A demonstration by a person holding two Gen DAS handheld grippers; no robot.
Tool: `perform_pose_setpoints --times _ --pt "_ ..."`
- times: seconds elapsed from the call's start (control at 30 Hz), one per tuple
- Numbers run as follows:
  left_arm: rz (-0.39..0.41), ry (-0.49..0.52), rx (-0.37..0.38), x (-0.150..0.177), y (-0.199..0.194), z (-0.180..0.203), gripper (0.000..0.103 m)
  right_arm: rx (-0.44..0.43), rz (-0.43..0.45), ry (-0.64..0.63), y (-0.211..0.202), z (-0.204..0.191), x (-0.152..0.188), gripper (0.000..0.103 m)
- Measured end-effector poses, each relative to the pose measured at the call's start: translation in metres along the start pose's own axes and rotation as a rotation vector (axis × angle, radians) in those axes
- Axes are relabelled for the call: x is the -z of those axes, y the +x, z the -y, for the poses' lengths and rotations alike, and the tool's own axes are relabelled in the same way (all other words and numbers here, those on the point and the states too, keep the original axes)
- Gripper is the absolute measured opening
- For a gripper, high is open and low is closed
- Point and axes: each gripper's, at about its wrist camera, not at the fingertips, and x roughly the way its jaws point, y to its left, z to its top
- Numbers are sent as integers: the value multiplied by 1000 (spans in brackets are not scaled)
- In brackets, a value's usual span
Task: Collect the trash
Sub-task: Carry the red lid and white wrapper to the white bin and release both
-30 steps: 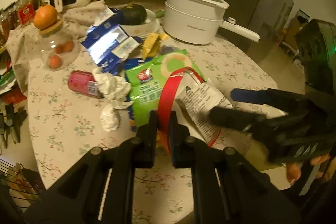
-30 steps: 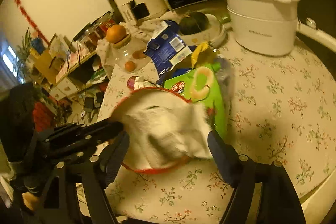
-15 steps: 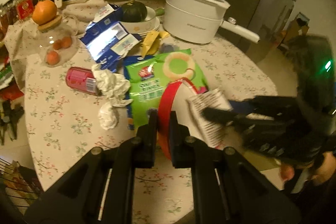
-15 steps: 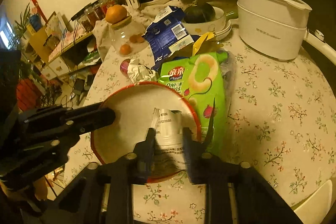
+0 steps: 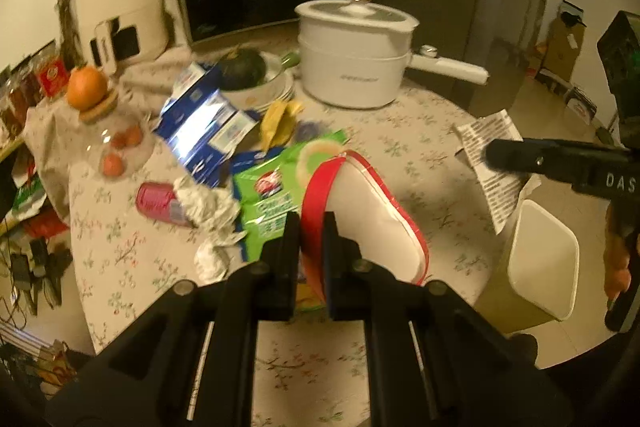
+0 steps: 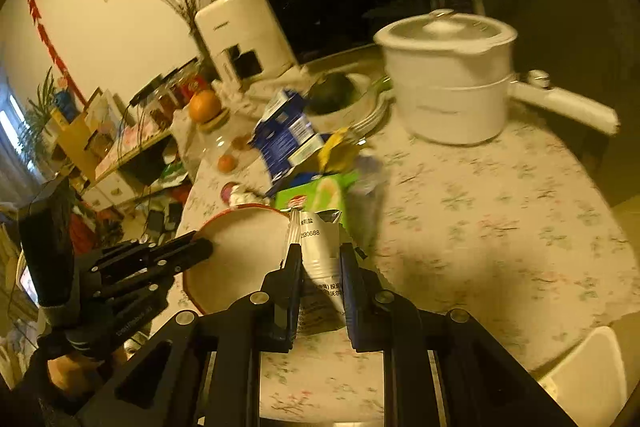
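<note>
Left gripper [image 5: 311, 227] clamps the red-rimmed bowl [image 5: 372, 219]; green snack bag [image 5: 276, 187] and crumpled foil [image 5: 208, 205] lie beyond. Right gripper [image 6: 320, 263], closing, pinches a printed wrapper [image 6: 320, 247] near the bin [image 5: 544, 259].

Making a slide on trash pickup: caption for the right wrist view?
Right tool closing on a printed wrapper, beside the red-rimmed bowl held by the left tool.
</note>
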Motion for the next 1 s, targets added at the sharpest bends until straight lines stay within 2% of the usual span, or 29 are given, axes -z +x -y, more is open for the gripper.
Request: perform_pose_setpoints --times 0.3,0.53,0.77,1.0 --pt "45 65 92 -20 -4 60 11 104 37 86 -55 66 12 19" --pt "36 126 178 -24 4 120 12 191 17 144 -80 109 34 19" --pt "-35 215 272 -10 27 195 12 317 -45 206 -98 162 63 19" --pt "-128 289 313 22 56 251 12 400 -112 267 -114 210 96 19"
